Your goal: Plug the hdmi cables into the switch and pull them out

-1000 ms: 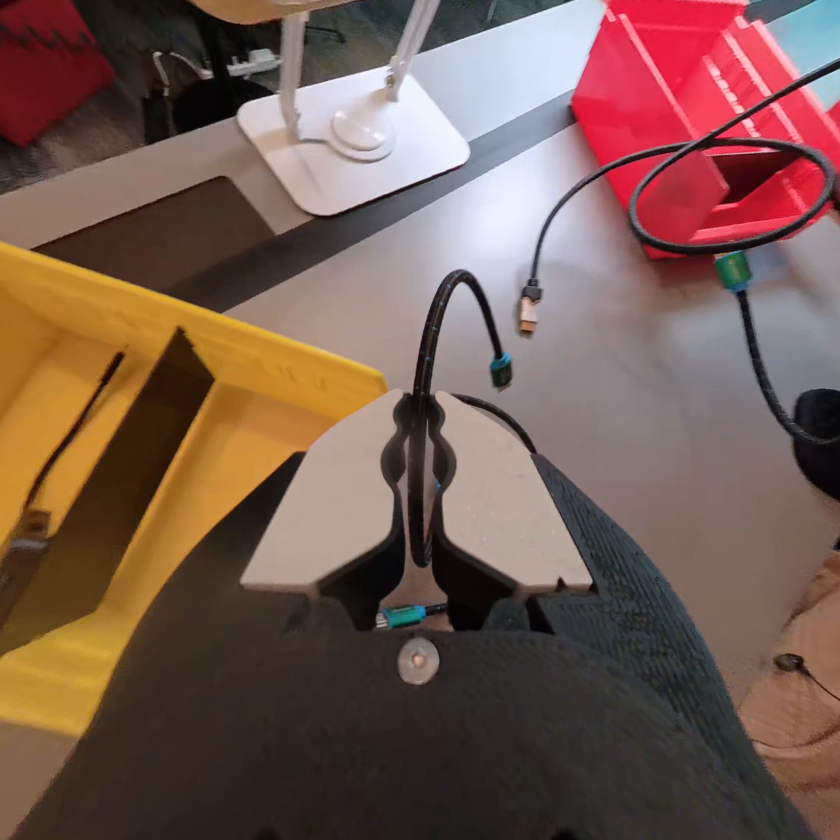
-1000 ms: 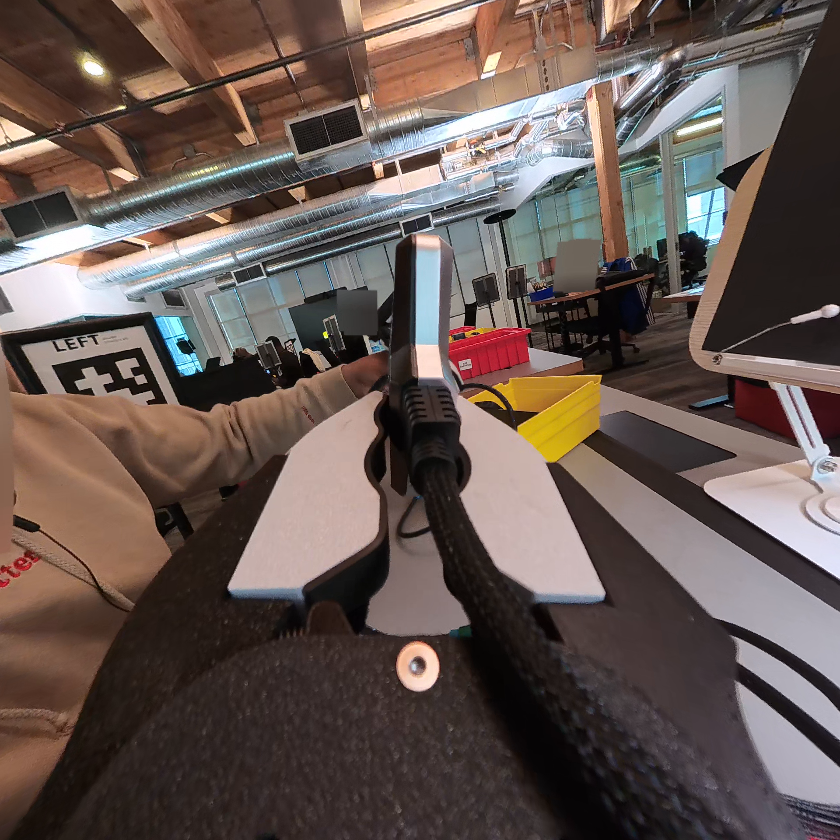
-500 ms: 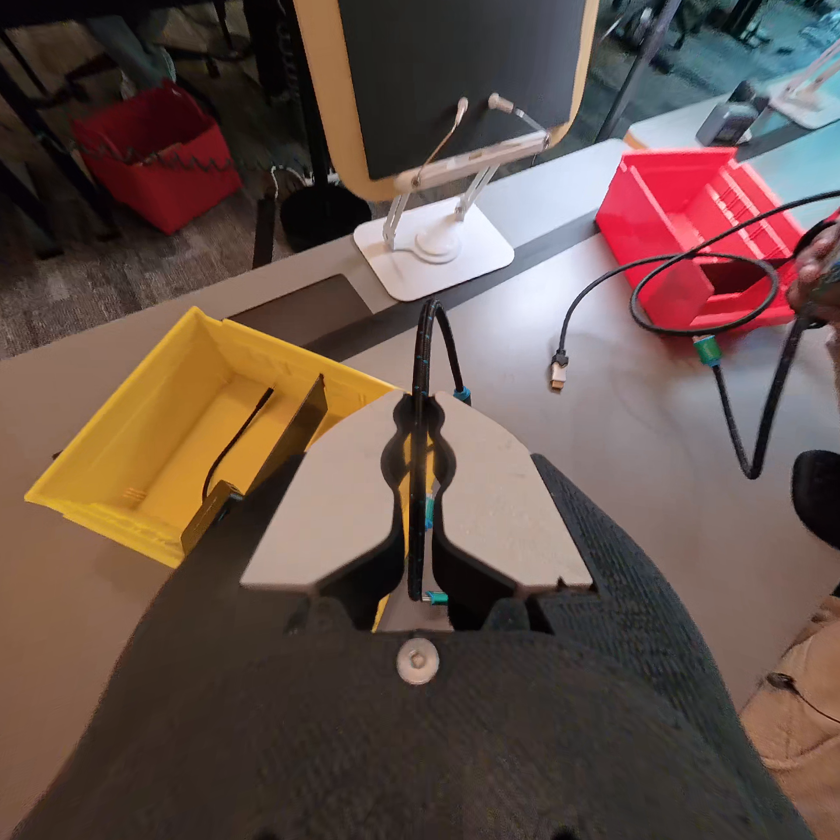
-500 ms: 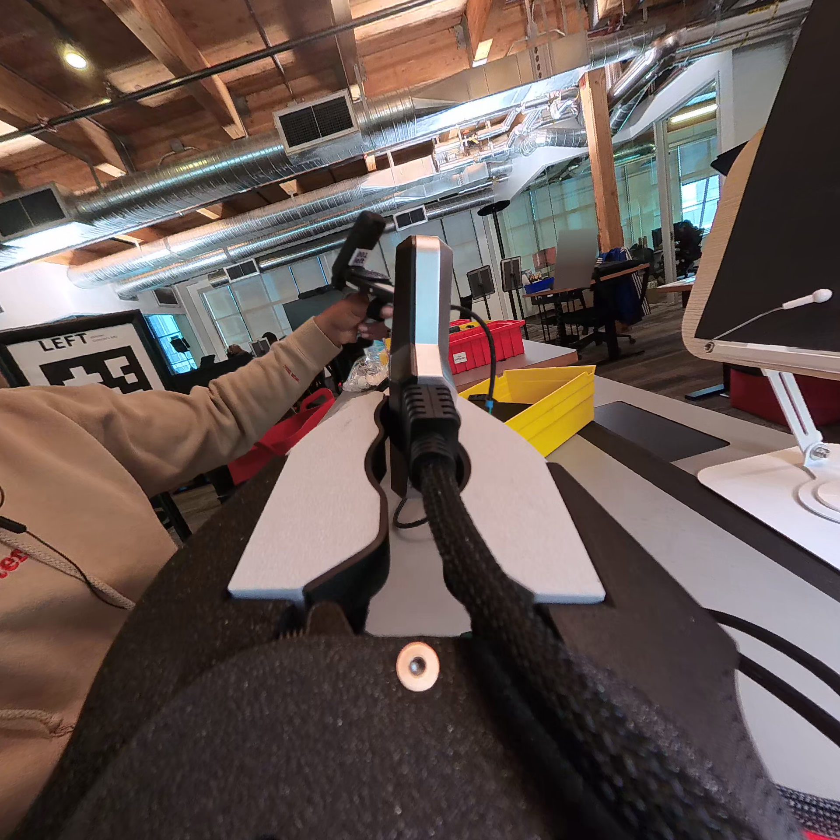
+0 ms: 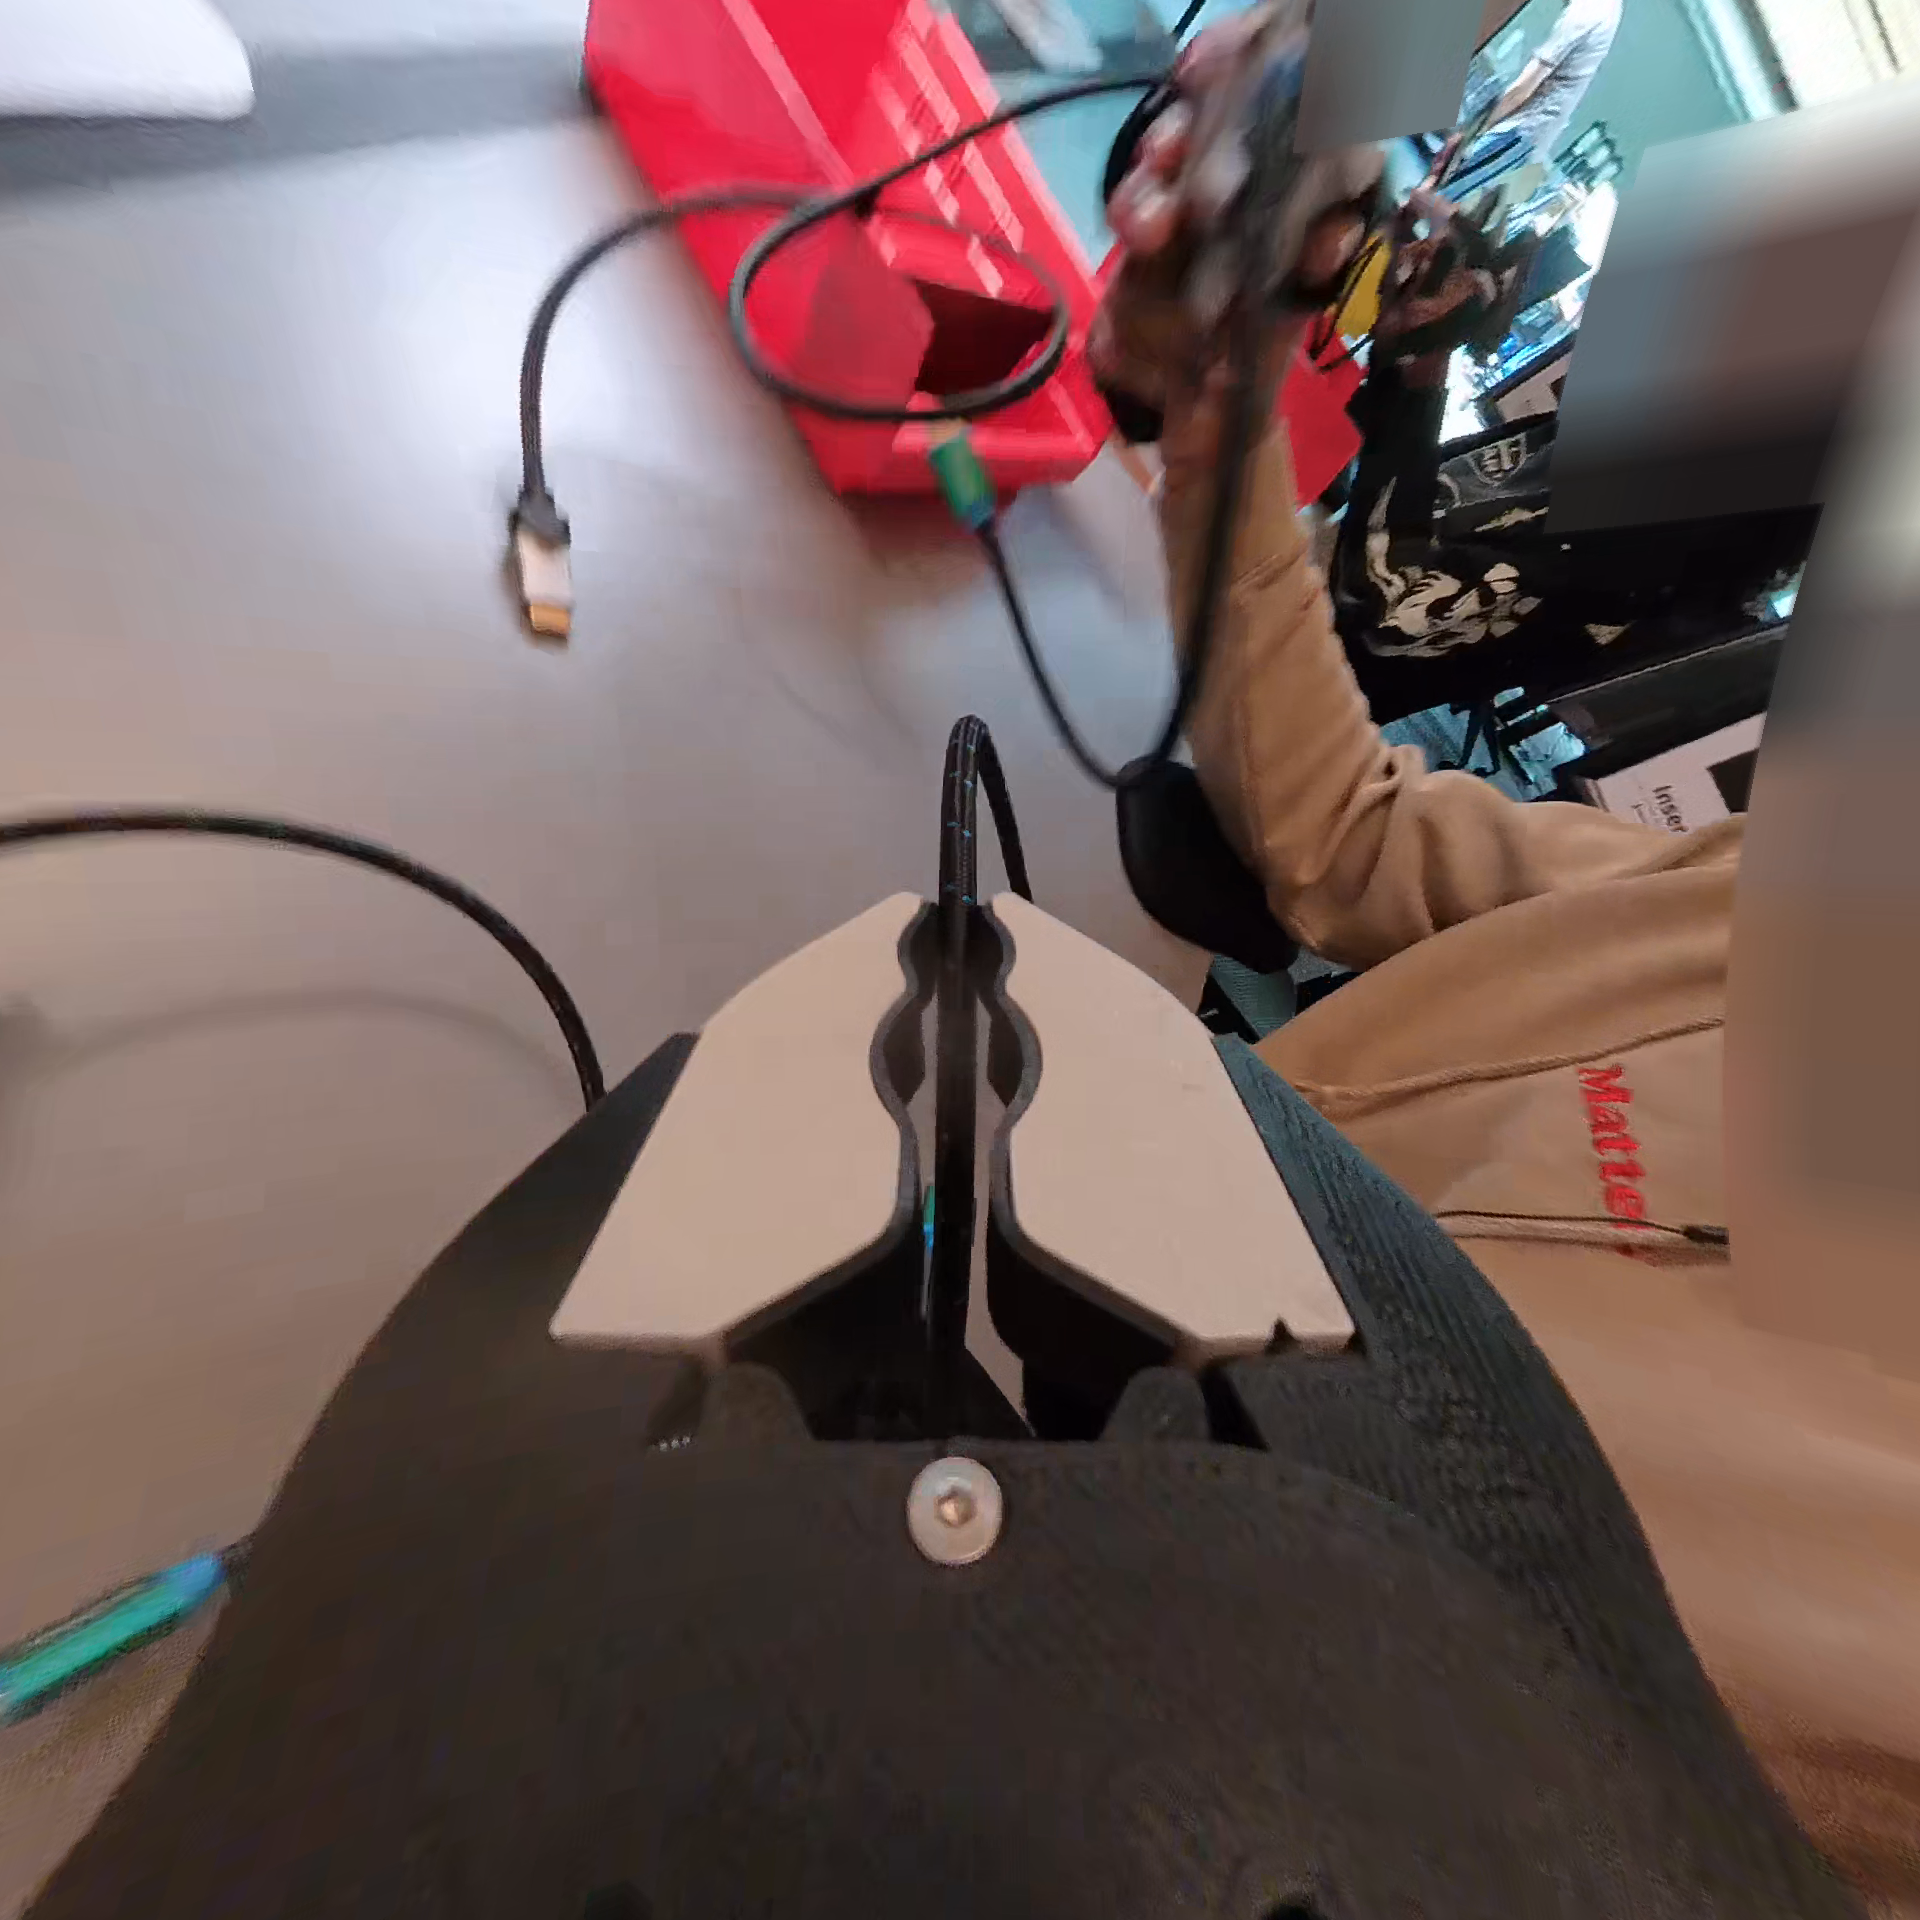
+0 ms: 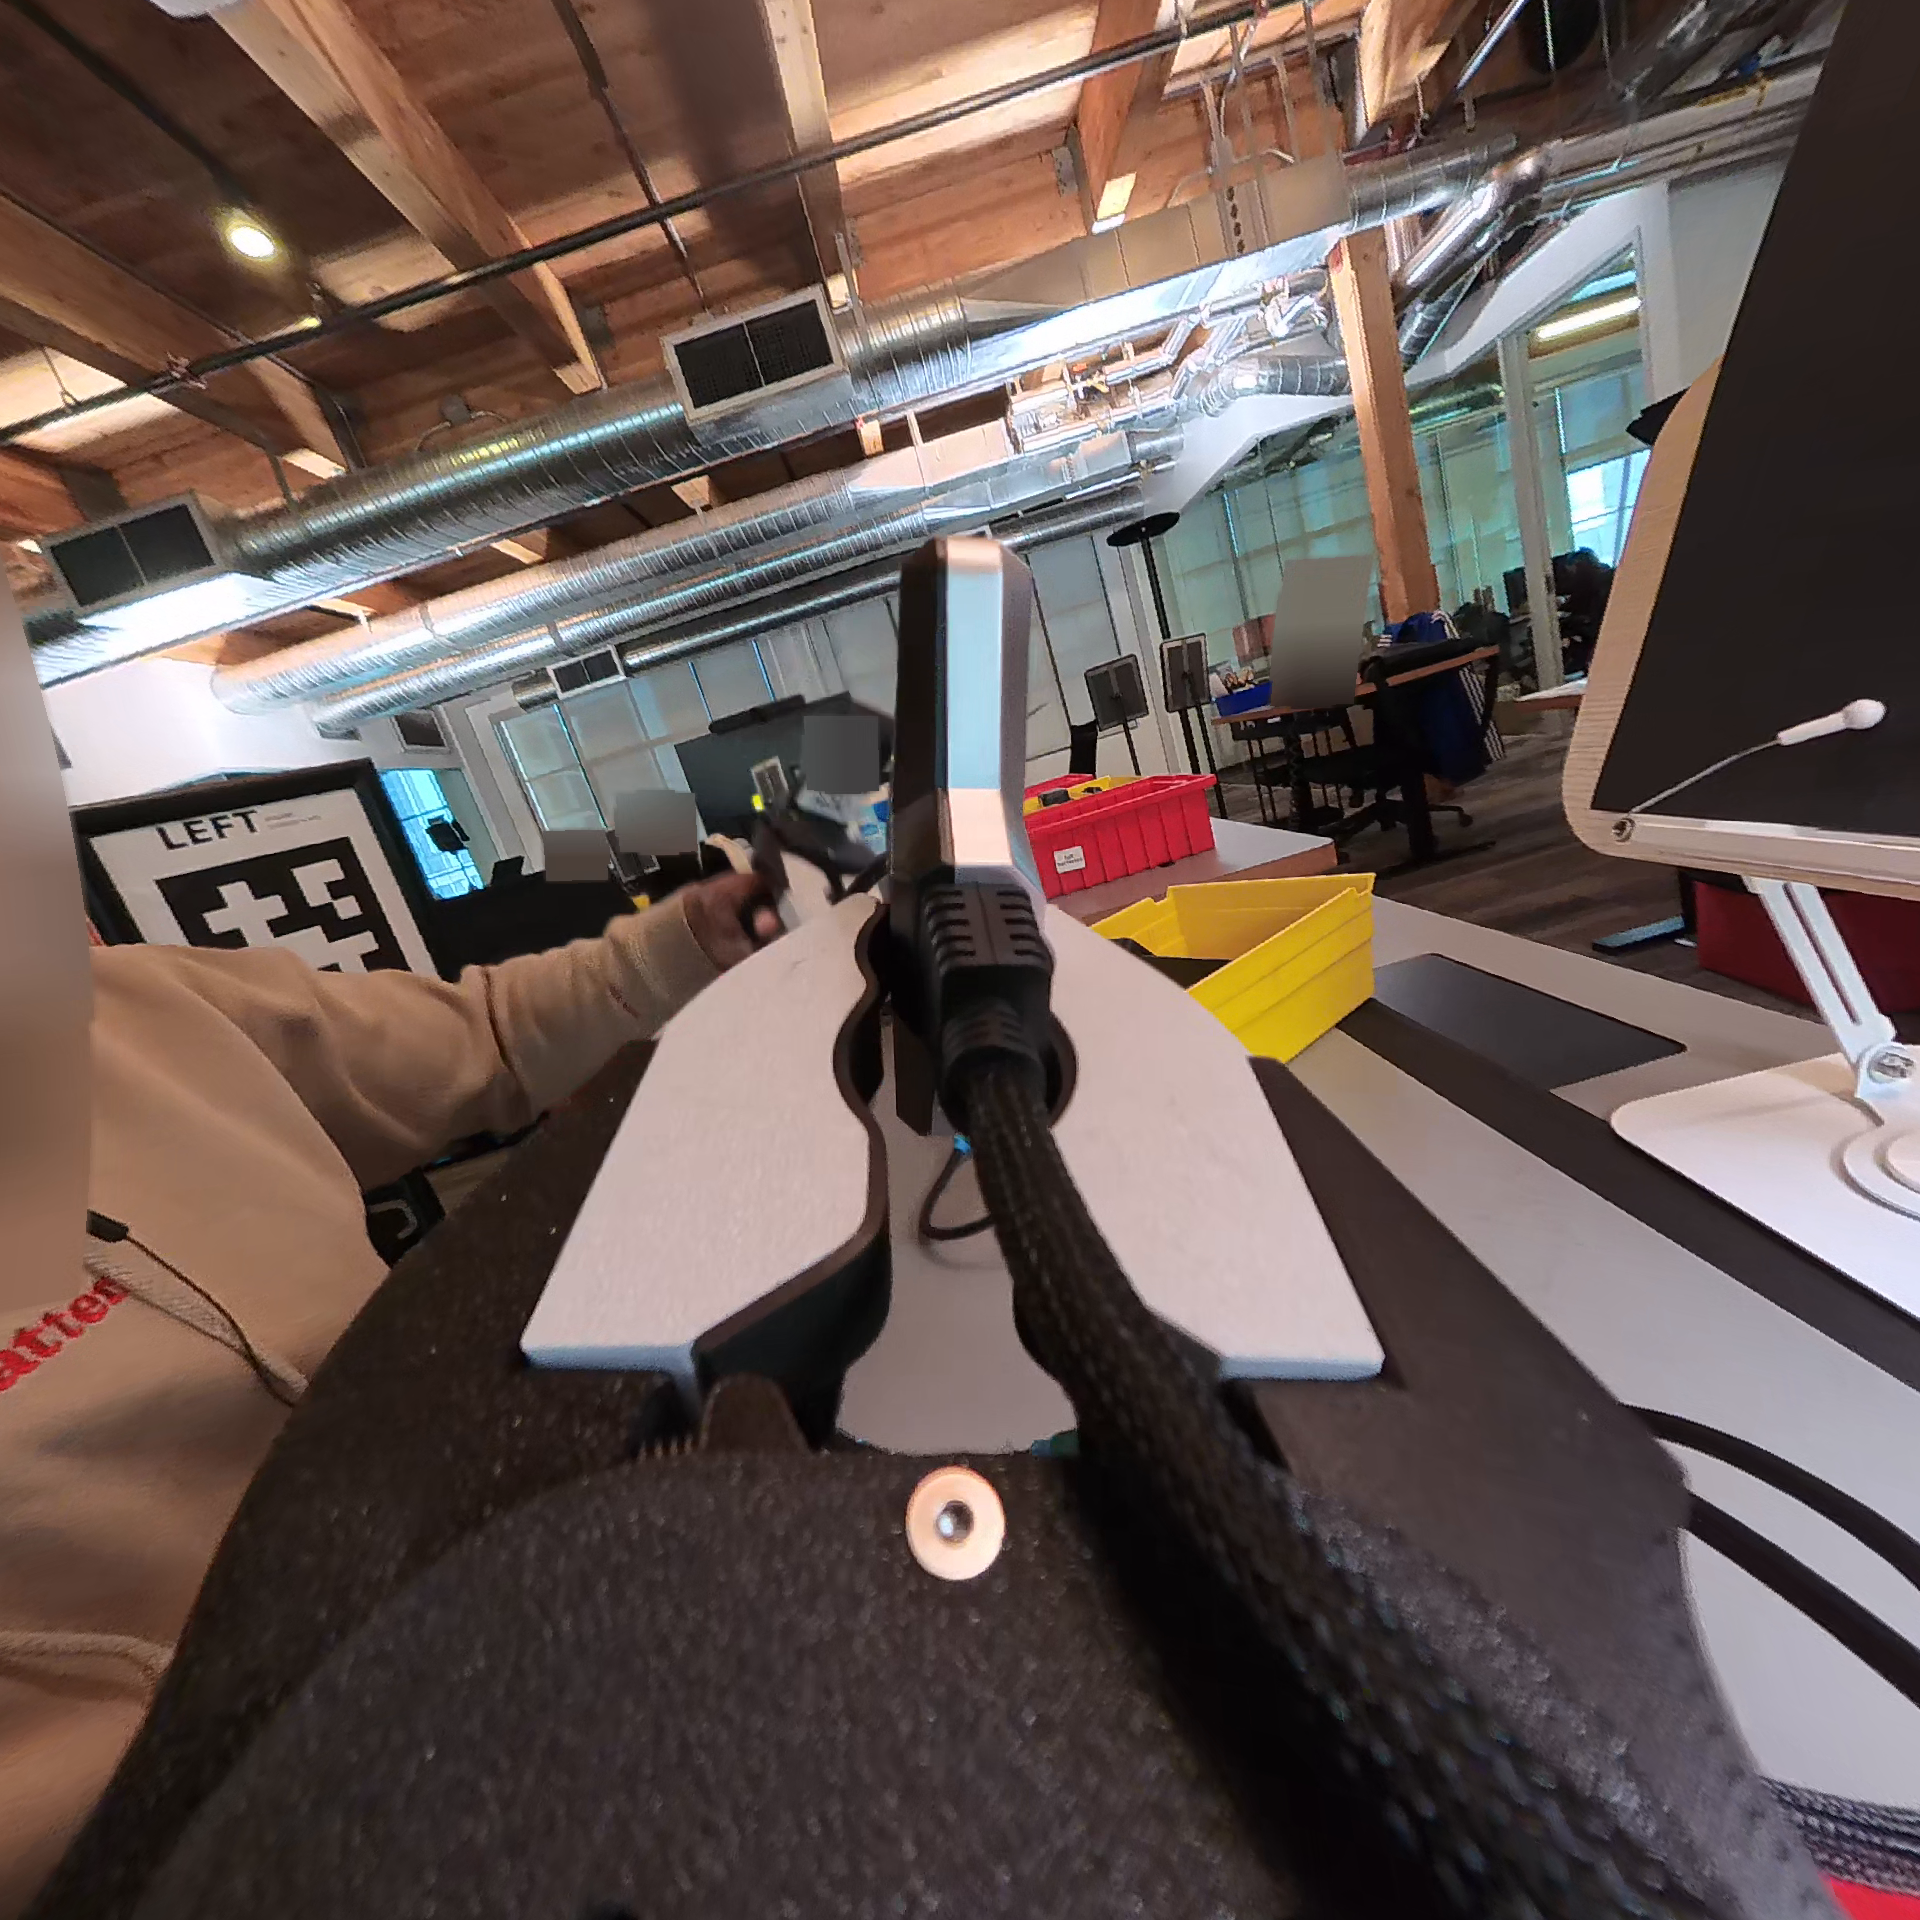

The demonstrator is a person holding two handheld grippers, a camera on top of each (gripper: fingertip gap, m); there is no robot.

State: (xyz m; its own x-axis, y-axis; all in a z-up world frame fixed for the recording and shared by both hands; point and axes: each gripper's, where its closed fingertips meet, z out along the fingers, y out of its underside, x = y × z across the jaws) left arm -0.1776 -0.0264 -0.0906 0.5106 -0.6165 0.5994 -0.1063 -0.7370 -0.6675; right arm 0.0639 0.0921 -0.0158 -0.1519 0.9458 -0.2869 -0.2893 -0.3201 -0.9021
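My left gripper (image 5: 958, 920) is shut on a thin black braided HDMI cable (image 5: 966, 790) with blue flecks; the cable arches over beyond the tips and its plug is hidden. A teal plug (image 5: 104, 1642) shows at the lower left. A second cable's silver plug (image 5: 542, 571) lies loose on the grey table (image 5: 260, 416). My right gripper (image 6: 961, 925) is shut on the grey HDMI switch (image 6: 961, 707), held upright in the air, and its thick black braided lead (image 6: 1049, 1195) runs back over the gripper. The right hand with that gripper shows blurred in the left wrist view (image 5: 1226, 208).
A red bin (image 5: 831, 187) with a black cable loop (image 5: 894, 301) and a green connector (image 5: 961, 478) lies far right. A yellow bin (image 6: 1268, 935) and a white stand's base (image 6: 1766, 1132) sit on the table. A tan sleeve (image 5: 1299, 727) crosses the right side. The left gripper's tips are roughly 30 cm from the right gripper's. It is some 20 cm from my left tips to the teal plug (image 5: 104, 1642).
The left wrist view has swung right, from the yellow bin and stand to the red bin and the person's arm, still gripping the cable. The right gripper holds the switch almost still.
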